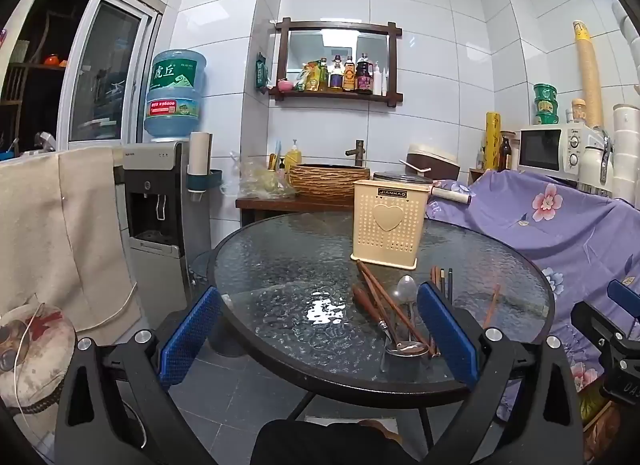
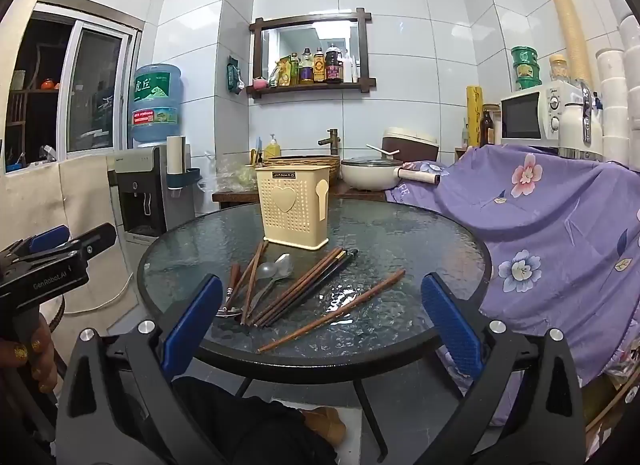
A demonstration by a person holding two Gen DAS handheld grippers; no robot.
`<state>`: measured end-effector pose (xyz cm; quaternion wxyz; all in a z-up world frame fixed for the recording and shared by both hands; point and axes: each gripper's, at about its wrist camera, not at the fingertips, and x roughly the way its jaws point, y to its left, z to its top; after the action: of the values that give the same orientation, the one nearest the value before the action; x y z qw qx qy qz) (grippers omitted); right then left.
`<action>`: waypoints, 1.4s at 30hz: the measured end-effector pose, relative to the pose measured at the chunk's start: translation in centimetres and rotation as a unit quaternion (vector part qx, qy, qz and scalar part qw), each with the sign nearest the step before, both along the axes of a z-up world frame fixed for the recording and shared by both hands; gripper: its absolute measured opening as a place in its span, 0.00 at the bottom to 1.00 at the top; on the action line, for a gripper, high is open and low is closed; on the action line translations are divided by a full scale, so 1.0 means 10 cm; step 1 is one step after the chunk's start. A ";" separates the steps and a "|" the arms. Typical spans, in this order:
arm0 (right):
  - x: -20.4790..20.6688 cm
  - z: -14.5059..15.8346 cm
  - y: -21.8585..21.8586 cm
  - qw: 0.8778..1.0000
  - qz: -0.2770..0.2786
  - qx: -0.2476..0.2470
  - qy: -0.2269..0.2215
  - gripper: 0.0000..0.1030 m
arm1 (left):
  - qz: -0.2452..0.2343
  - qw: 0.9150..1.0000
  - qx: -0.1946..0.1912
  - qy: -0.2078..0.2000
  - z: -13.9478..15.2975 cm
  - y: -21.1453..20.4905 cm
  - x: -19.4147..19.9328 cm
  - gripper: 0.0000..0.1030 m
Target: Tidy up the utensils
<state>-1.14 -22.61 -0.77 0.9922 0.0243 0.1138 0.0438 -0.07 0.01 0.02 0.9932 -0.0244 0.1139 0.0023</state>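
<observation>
Both tools are wide apart and hold nothing. Left tool (image 1: 318,331) and right tool (image 2: 322,323) hang at the near edge of the round glass desk (image 2: 420,233), not touching anything.

Loose on the desk lie the chopsticks (image 2: 304,289), in a messy bunch, with the spoons (image 2: 276,269) mixed in just beside them. One pair of chopsticks (image 2: 332,315) lies apart, to the right, close to the right tool. Behind them all stands the cream holder (image 2: 294,207), upright and looking empty from here.

It looks like sorting has not begun yet. Next, I think, a tool should go down to one stick or spoon, pinch it, and drop it into the holder. Thin sticks on glass may slip, so a careful pinch is needed.
</observation>
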 end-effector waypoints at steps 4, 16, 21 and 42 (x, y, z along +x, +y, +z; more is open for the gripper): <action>0.00 -0.01 0.00 1.000 0.002 0.003 0.000 0.95 | 0.000 1.000 0.001 0.000 0.00 0.01 -0.01 0.94; 0.04 -0.03 -0.01 1.000 0.002 0.007 0.005 0.95 | -0.003 1.000 0.008 0.006 -0.02 -0.03 0.01 0.94; 0.04 -0.04 -0.02 1.000 0.002 0.010 0.006 0.95 | -0.001 1.000 0.011 0.008 -0.02 -0.08 0.03 0.94; 0.03 -0.04 -0.02 1.000 0.001 0.009 0.006 0.95 | -0.005 1.000 0.012 0.009 -0.02 -0.07 0.00 0.94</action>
<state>-0.87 -22.77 -1.18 0.9912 0.0334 0.1199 0.0455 -0.09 -0.68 -0.15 0.9923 -0.0120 0.1233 -0.0007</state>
